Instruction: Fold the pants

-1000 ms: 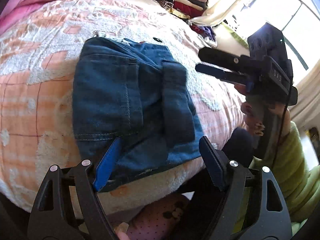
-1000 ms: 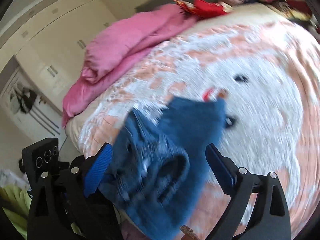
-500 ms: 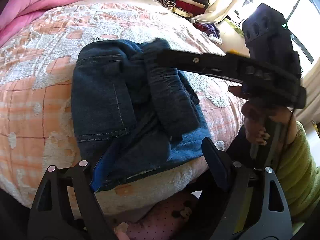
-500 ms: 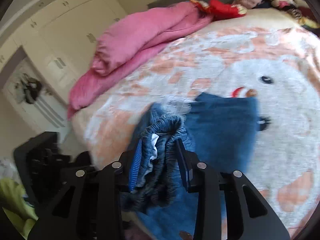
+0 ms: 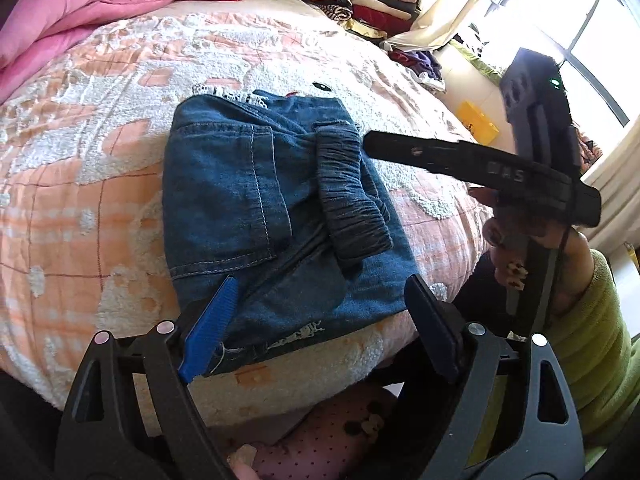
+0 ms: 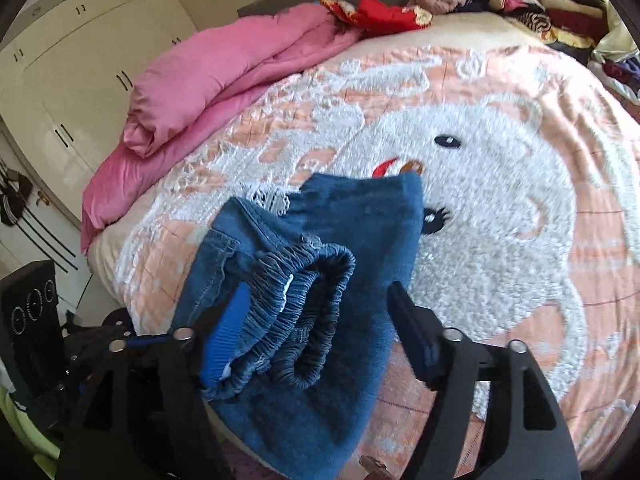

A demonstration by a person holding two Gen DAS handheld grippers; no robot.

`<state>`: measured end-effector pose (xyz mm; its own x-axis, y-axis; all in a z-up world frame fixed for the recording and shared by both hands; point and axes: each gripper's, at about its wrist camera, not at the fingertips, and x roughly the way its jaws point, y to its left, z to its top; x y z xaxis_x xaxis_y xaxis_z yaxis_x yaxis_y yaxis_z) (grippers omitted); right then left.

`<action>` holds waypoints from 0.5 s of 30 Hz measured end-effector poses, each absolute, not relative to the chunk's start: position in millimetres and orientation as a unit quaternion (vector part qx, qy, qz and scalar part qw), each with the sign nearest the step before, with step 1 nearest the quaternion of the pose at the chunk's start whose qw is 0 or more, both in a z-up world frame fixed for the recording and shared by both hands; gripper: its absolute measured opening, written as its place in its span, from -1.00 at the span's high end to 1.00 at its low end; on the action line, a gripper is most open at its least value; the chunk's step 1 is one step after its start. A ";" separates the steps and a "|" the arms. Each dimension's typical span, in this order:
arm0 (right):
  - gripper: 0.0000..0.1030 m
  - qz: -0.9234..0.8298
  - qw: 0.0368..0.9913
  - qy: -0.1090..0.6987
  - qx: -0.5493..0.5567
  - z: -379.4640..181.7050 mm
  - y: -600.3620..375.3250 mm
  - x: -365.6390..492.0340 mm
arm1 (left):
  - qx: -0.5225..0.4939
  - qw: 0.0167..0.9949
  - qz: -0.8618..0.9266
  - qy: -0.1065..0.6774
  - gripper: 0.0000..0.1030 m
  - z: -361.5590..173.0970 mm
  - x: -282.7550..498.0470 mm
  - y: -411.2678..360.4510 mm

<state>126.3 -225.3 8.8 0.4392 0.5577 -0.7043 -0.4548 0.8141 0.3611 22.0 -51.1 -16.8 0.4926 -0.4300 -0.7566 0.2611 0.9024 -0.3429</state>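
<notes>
One pair of denim pants (image 5: 256,216), folded, lying on peach blanket (image 5: 72,200) near bed edge. Both tools gaping: left gripper (image 5: 320,320) straddling near hem, right gripper (image 6: 320,328) hovering about elastic waistband (image 6: 304,312).

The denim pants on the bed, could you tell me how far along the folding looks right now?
Mostly done: the pants lie in a compact folded bundle on the blanket, elastic waistband turned over on top. In hand: nothing; the right gripper is open around the waistband and the left gripper is open at the near edge. Left: perhaps smoothing the slightly bunched waistband.
</notes>
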 end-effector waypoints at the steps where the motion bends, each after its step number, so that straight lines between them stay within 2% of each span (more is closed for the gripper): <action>1: -0.50 0.297 0.850 0.432 0.059 14.1 -229.1 124.1 | -0.091 0.860 -0.201 0.460 -0.56 -14.8 21.0 -50.7; 7: -0.81 0.292 0.870 0.395 0.057 40.7 -239.6 110.2 | -0.088 0.870 -0.192 0.445 -0.66 -3.6 16.0 -45.2; 11: -0.83 0.281 0.882 0.376 0.046 53.8 -245.7 98.9 | -0.085 0.877 -0.181 0.437 -0.68 3.1 13.5 -40.4; 13: -0.83 0.278 0.886 0.369 0.045 58.6 -250.0 93.7 | -0.080 0.881 -0.174 0.431 -0.81 7.4 12.0 -38.0; 15: -0.83 0.273 0.890 0.363 0.044 62.2 -253.6 89.3 | -0.077 0.885 -0.170 0.426 -0.81 10.8 10.8 -36.7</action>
<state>89.3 -253.6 62.2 0.5871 0.5181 -0.6220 -0.4550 0.8467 0.2759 10.8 -36.7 10.8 0.5793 -0.3659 -0.7284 0.2344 0.9306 -0.2810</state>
